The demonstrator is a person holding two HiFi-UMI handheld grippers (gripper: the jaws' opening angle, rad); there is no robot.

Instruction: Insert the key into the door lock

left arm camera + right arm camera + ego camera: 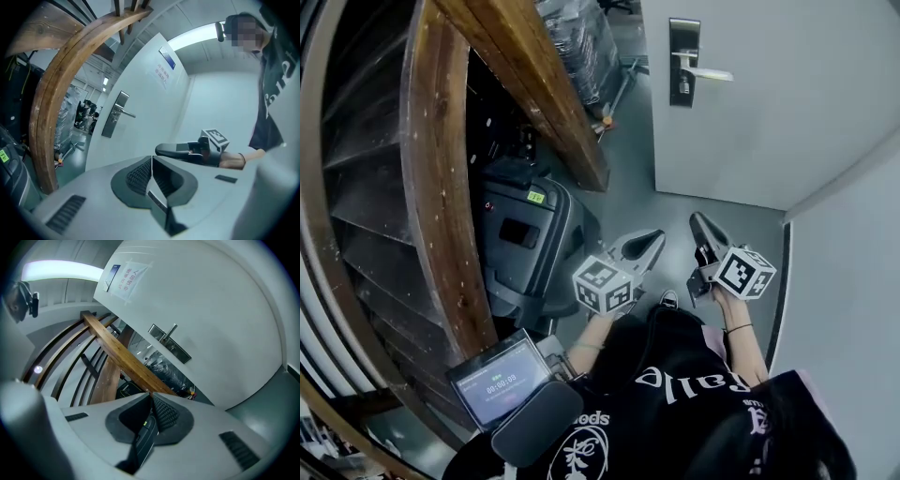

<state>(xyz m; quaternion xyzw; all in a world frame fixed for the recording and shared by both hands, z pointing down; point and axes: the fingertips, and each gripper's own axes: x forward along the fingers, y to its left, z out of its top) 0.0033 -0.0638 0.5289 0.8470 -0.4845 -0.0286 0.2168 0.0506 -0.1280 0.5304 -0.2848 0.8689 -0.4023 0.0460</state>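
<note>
A pale grey door (769,103) stands ahead with a dark lock plate and a silver lever handle (686,66). The handle (119,113) also shows in the left gripper view, and the handle (169,340) in the right gripper view. My left gripper (654,237) and right gripper (697,222) are held side by side, low and well short of the door. Each is shut with its jaw tips touching: the left gripper (152,160), the right gripper (151,396). I see no key in either one. The right gripper (161,150) lies beside the left in the left gripper view.
A curved wooden stair rail (441,187) runs down the left. A black case (523,236) with a green sticker stands on the floor under it. A small screen (500,380) sits at the person's left. A wrapped pallet (581,42) stands beyond the door edge.
</note>
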